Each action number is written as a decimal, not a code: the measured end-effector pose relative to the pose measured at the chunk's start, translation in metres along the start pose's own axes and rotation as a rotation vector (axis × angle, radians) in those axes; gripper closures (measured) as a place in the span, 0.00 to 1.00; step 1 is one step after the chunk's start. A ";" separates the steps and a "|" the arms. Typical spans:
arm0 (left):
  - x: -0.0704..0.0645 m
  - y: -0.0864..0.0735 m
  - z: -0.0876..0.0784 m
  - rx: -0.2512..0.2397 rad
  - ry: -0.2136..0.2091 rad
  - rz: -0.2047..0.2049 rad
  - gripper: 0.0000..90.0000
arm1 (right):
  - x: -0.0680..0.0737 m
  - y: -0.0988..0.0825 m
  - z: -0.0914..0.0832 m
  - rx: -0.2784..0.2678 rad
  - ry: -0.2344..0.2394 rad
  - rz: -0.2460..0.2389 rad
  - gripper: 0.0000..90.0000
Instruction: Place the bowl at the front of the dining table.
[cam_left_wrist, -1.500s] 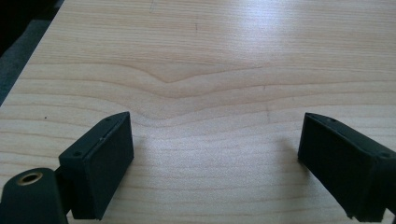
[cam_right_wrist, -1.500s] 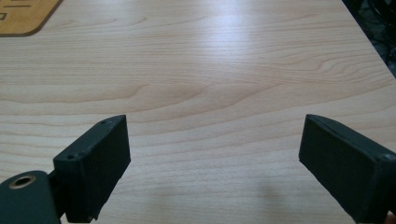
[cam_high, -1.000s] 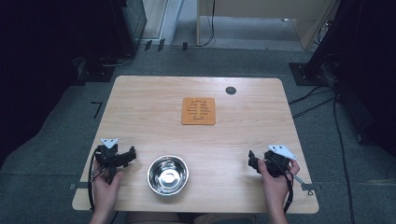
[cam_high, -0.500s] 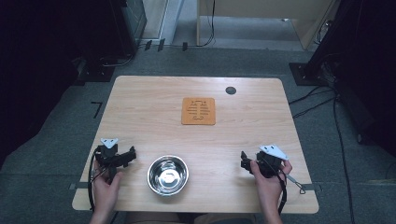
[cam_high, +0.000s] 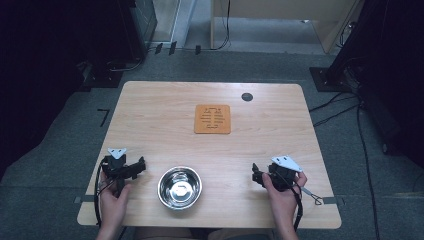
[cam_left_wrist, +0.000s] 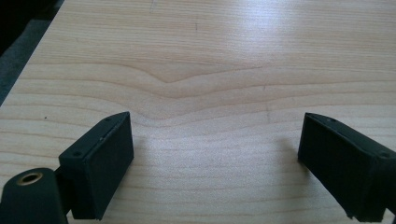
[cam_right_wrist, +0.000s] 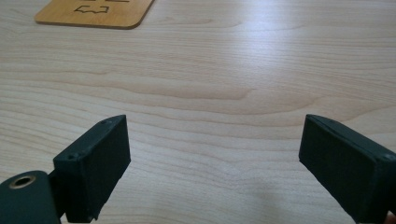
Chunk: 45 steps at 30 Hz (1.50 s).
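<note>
A shiny steel bowl (cam_high: 180, 187) stands empty near the table's front edge, between my two grippers. My left gripper (cam_high: 141, 165) is held low just left of the bowl and points right toward it. In the left gripper view it (cam_left_wrist: 215, 163) stands open over bare wood with nothing between the jaws. My right gripper (cam_high: 255, 175) is to the right of the bowl, pointing left, about a bowl's width away from it. In the right gripper view it (cam_right_wrist: 215, 163) is open and empty too, low over the tabletop.
An orange wooden board (cam_high: 212, 119) with cut-out marks lies flat at the table's middle back; its corner (cam_right_wrist: 95, 13) is at the top left of the right gripper view. A small black disc (cam_high: 247, 96) sits behind it to the right. Cables lie on the floor around the table (cam_high: 150, 115).
My right gripper has moved left along the front of the table, closer to the bowl. The left gripper and the bowl have stayed where they were.
</note>
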<state>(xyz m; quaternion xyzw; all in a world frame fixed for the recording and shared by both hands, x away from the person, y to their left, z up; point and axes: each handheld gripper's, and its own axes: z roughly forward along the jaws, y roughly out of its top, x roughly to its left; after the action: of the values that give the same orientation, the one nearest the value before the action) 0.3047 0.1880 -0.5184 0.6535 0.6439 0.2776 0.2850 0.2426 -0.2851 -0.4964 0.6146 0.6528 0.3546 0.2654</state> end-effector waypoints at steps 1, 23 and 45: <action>0.000 0.000 0.000 0.000 0.000 0.000 0.11 | 0.001 0.000 0.000 -0.001 0.001 -0.003 0.10; 0.000 0.000 0.000 0.000 0.000 0.000 0.11 | 0.022 -0.002 0.001 0.004 0.045 -0.033 0.10; 0.000 0.000 0.000 0.000 0.000 0.000 0.11 | 0.043 -0.004 0.003 0.014 0.096 -0.056 0.10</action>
<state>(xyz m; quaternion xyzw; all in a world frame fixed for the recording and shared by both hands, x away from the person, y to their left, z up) 0.3047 0.1880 -0.5184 0.6535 0.6439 0.2776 0.2850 0.2376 -0.2426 -0.4977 0.5802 0.6841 0.3715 0.2394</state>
